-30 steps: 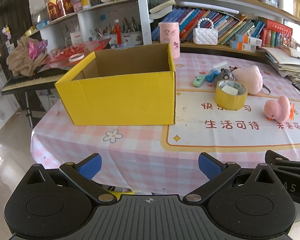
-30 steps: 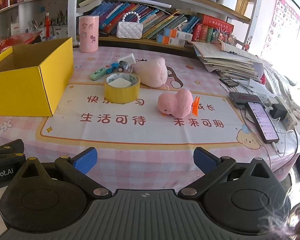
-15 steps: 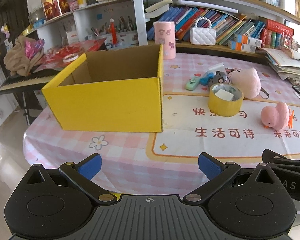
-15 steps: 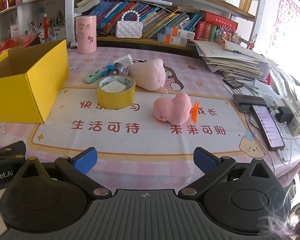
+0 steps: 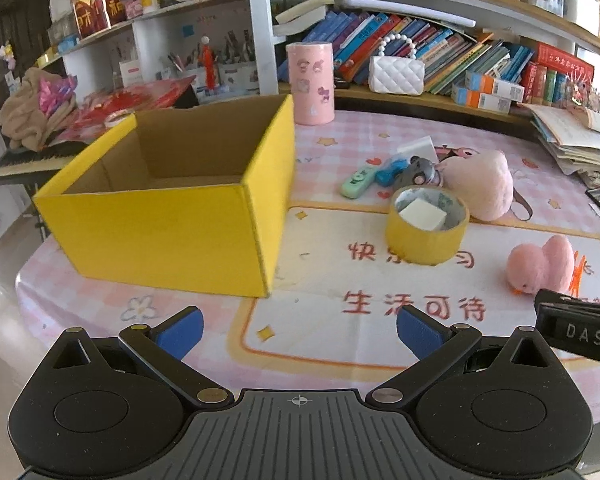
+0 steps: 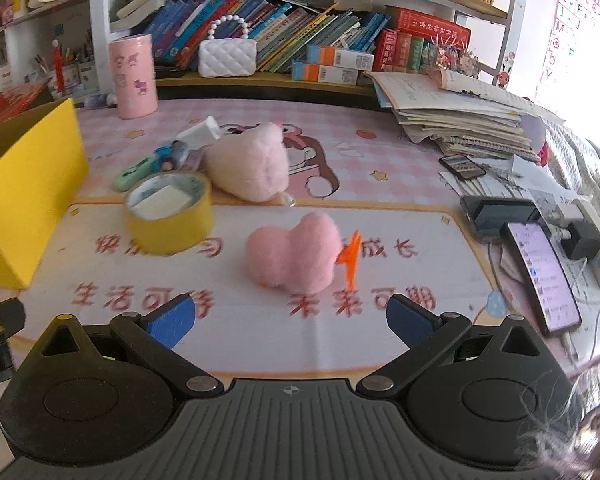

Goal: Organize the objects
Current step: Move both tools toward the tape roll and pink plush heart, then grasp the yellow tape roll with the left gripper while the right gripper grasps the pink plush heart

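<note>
An empty yellow cardboard box (image 5: 168, 232) (image 6: 24, 184) stands on the table's left. To its right sits a yellow tape roll (image 5: 426, 226) (image 6: 170, 216) with a white block inside. A small pink plush duck (image 5: 540, 266) (image 6: 294, 256) lies on the mat, just ahead of my right gripper (image 6: 288, 320), which is open and holds nothing. A bigger pale pink plush (image 5: 480, 182) (image 6: 252, 168) lies behind the roll, beside a green and a blue small item (image 5: 370, 178). My left gripper (image 5: 300, 330) is open and empty, facing the box's right corner.
A pink cylinder tin (image 5: 311, 82) and white quilted purse (image 5: 396, 74) stand at the back by bookshelves. Stacked books (image 6: 468, 120) and phones (image 6: 540, 276) with chargers fill the table's right side. A keyboard (image 5: 24, 158) lies off the table's left edge.
Both grippers have moved forward over the table. The box, tape roll and pink duck loom larger and closer; the duck now lies just in front of the right gripper.
</note>
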Available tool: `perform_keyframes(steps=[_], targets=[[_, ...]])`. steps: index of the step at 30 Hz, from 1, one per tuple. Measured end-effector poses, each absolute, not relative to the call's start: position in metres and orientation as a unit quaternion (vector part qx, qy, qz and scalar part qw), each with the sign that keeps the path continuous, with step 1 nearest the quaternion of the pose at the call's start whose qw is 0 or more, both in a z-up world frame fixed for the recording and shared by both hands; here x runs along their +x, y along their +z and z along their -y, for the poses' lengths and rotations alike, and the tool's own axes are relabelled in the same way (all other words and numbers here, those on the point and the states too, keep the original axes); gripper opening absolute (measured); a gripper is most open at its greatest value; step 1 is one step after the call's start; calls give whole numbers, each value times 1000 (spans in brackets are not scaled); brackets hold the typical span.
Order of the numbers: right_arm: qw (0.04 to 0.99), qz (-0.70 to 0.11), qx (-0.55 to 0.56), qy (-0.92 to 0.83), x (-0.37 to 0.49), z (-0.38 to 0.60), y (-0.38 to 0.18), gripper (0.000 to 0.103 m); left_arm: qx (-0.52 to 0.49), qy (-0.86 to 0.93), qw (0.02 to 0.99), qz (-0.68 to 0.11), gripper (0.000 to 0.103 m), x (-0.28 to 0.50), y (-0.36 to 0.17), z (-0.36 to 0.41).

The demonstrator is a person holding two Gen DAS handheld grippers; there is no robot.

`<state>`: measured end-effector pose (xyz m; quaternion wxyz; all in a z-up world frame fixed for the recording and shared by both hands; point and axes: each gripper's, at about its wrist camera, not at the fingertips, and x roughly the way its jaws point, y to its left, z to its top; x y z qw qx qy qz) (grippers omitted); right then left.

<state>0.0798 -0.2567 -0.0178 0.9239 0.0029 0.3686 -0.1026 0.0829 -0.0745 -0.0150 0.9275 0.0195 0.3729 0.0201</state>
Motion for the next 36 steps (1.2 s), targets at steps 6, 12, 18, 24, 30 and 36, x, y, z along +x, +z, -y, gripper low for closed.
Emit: perform_keyframes(steps=[6,12,18,24,30,36], targets=[[932,-354,15,-76,107,280,-24,103,-4,13,928,-372,103,93,-17,85],[923,-378,15,-66,135,287,-40,103,-15,5,930,-367,103,98,-16,93],[916,-397,12,-60,159,295,-58,103,-5,1,931,-364,103,105,-14,104],[908,-416,35,-29,178,314,-62,86,1,-4,931,-364,103,125,-16,121],[919,-383,83,-35,171,350,-42,82,10,-18,931,-365,103,166,-26,148],[932,-350,89,-30,155,371,-19,82,36,-29,924,-380,103,208,-51,182]])
